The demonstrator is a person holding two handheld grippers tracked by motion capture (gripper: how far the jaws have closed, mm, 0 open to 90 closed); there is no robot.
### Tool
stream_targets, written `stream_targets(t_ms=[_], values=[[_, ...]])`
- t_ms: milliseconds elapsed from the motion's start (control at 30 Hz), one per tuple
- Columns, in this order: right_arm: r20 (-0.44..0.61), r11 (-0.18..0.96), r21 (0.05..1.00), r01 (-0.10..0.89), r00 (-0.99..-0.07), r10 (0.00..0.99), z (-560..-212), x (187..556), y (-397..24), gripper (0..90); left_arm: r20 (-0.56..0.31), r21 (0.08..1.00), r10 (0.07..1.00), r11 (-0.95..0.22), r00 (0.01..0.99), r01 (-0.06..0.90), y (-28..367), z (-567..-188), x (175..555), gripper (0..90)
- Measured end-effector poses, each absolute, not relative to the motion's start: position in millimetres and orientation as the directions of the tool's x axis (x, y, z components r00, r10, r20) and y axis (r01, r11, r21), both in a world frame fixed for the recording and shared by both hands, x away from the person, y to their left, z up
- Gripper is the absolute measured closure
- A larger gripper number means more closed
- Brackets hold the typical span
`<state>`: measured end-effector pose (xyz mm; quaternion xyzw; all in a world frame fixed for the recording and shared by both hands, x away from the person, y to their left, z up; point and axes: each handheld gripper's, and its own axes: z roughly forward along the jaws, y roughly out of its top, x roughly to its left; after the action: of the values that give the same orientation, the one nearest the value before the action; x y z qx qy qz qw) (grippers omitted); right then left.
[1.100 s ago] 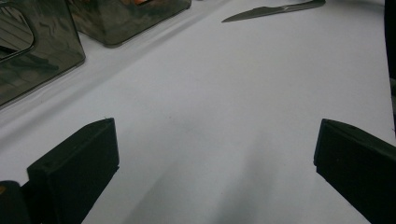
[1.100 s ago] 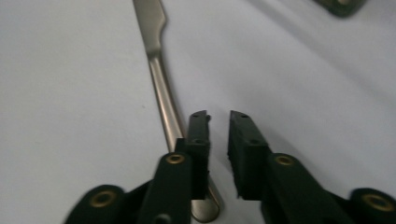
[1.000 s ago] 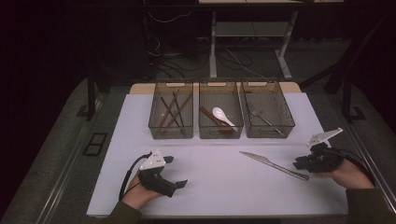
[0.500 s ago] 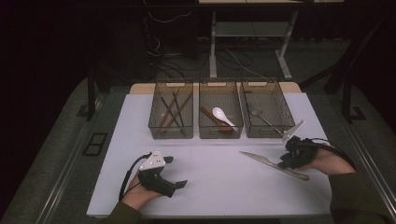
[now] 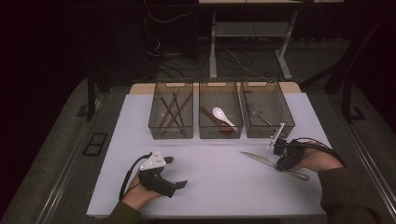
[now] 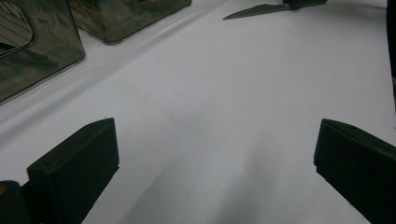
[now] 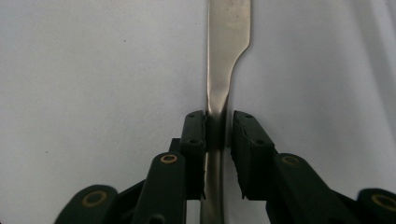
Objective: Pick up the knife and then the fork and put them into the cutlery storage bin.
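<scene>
The right gripper [image 7: 219, 154] has its two jaws drawn narrow around the neck of a knife [image 7: 223, 56], the jaws having just been closing; the left pad sits against the metal, while a thin gap shows at the right pad, so a firm pinch cannot be told. The knife is one flat piece of dull silver steel, its slim handle passing between the jaws and widening with a curved shoulder into a broad blade toward twelve o'clock in the right gripper view. In the high view the knife [image 5: 261, 160] lies flat on the white table [image 5: 215, 191] at about four o'clock from the table's middle, tip pointing to ten o'clock, with the right gripper [image 5: 281, 161] over its handle. The left gripper [image 5: 173, 172] rests at about seven o'clock, its jaws wide apart with bare table between them. At twelve o'clock stand three clear bins in a row: the left bin [image 5: 171, 130] holds several dark chopsticks [image 5: 170, 112], too overlapped to count, the middle bin [image 5: 221, 131] one white spoon [image 5: 221, 115] and one reddish utensil [image 5: 210, 117], the right bin [image 5: 266, 130] metal cutlery [image 5: 259, 116].
</scene>
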<state>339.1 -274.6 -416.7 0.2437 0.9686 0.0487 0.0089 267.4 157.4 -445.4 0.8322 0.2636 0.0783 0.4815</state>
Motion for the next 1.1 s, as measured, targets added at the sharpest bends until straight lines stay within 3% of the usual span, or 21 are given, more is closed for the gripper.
stream_targets(t_ms=[333,667,1100], values=[[-0.035,0.899,0.045,0.437,-0.898,0.438,-419.4,337.0,-265.2,79.0,-0.122,0.844,0.512,-0.398,0.85,0.36,156.8,-445.2,267.1,0.0],[-0.013,0.889,0.118,0.442,-0.895,0.446,-417.0,337.4,-276.1,79.6,-0.123,0.844,0.511,-0.396,0.851,0.36,157.1,-445.2,267.4,0.0],[0.036,0.789,0.38,0.483,-0.86,0.509,-400.3,333.4,-300.0,79.5,-0.125,0.844,0.514,-0.394,0.849,0.363,157.7,-445.0,267.6,0.0]])
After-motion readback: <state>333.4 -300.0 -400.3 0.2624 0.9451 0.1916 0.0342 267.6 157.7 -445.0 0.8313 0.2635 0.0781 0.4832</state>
